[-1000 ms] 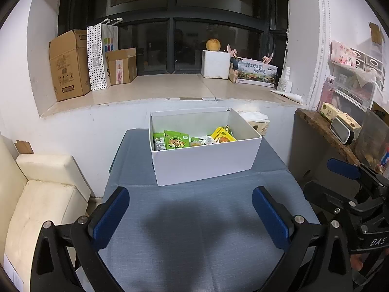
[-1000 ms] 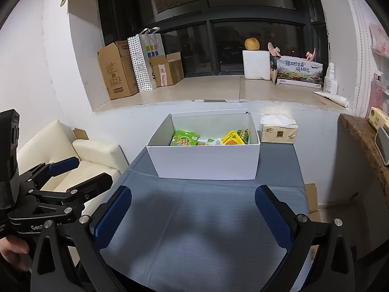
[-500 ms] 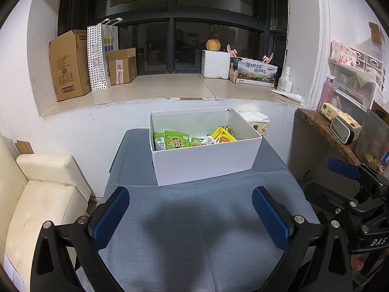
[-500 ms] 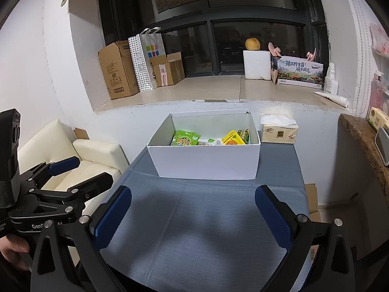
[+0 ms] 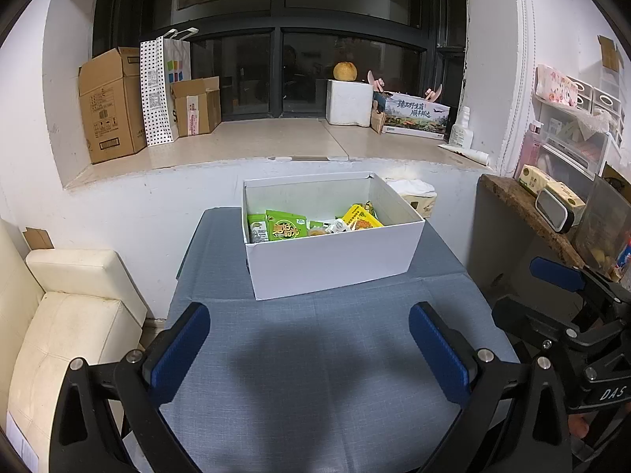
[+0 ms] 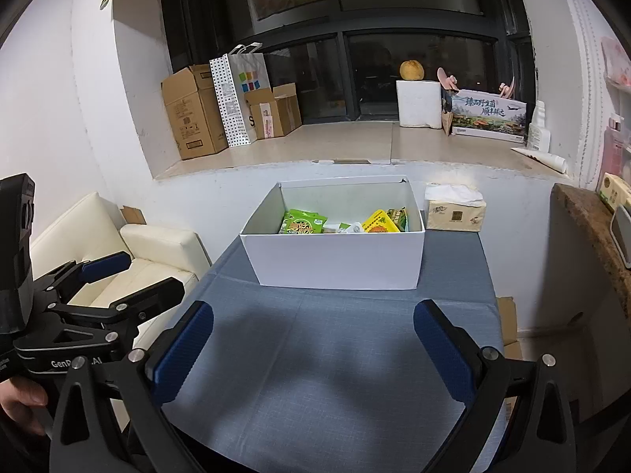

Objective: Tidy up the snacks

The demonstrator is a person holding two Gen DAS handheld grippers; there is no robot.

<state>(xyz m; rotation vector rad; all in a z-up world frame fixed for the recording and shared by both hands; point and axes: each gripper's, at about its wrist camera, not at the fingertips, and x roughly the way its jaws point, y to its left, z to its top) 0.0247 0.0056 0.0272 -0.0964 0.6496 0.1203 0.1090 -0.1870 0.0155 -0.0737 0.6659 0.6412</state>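
A: Where were the snacks?

B: Inside the white box (image 5: 331, 264), which sat toward the far end of the tabletop (image 5: 315, 374). A green packet (image 5: 286, 228) lay at the box's left, a yellow packet (image 5: 361, 218) at its right, and small wrappers lay between them, too small to read.

A: Surface?

B: A blue-grey cloth covered the tabletop; the near half was bare, with soft shadow across it. A tissue box (image 6: 453, 211) stood just beside the white box's far right corner.

A: The hand-held grippers?

B: The left hand-held gripper (image 5: 307, 339) hovered above the near cloth, blue pads spread wide, nothing between them. The right hand-held gripper (image 6: 311, 339) was the same: spread, empty, apart from the box. A hand (image 6: 21, 400) showed at the lower left of the right wrist view.

A: Room?

B: White walls, and a dark window above a stone sill (image 5: 276, 142). On the sill stood cardboard boxes (image 5: 110, 102), a dotted paper bag (image 5: 163, 86), and a white foam block (image 5: 349, 102) with a round fruit (image 5: 345, 71) on top. A cream sofa (image 5: 67, 307) stood to the left, and a cluttered wooden shelf (image 5: 524, 209) to the right.
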